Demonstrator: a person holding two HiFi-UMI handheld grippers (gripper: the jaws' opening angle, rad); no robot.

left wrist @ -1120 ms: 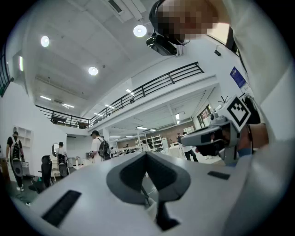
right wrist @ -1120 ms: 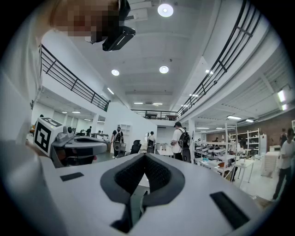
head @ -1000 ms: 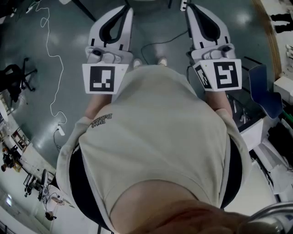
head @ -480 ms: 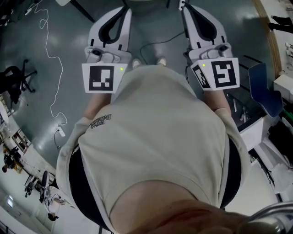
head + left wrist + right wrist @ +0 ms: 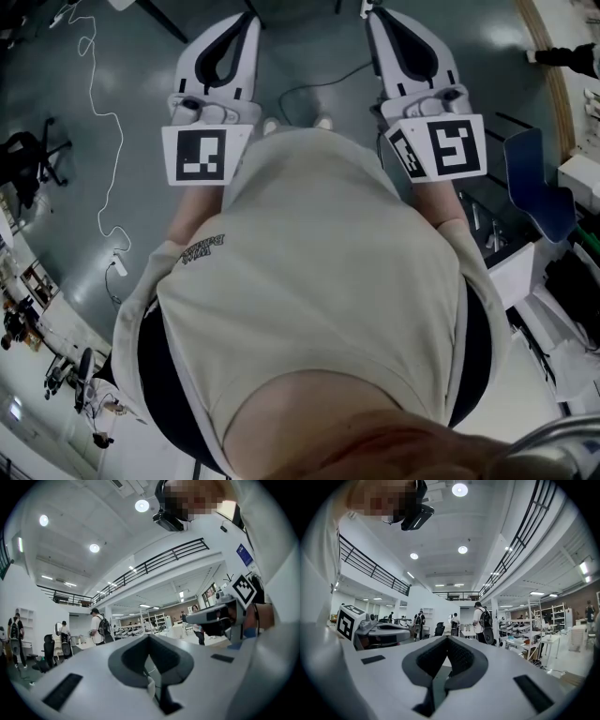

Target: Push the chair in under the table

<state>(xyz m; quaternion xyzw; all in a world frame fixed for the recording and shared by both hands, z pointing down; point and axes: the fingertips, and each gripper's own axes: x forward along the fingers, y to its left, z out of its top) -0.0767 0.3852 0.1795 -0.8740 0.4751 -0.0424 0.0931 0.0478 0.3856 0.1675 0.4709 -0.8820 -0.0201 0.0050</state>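
chair (image 5: 539, 183) to right of right claw (image 5: 371, 13), apart, jaws together

The left gripper (image 5: 246, 21) and right gripper (image 5: 375, 17) are white with dark grey pads (image 5: 131, 660), and their cubes (image 5: 199, 156) bear black-and-white squares. Behind them the shirt (image 5: 319, 272) is beige. Beneath them the floor (image 5: 122, 75) is grey-green. Beside the right gripper is a blue chair (image 5: 536, 183).

One blue chair (image 5: 537, 183), smooth curved shell, at the head view's right edge. It stands on the grey floor (image 5: 141, 112), just beside white units (image 5: 514, 272). Small in frame; finer detail unclear.
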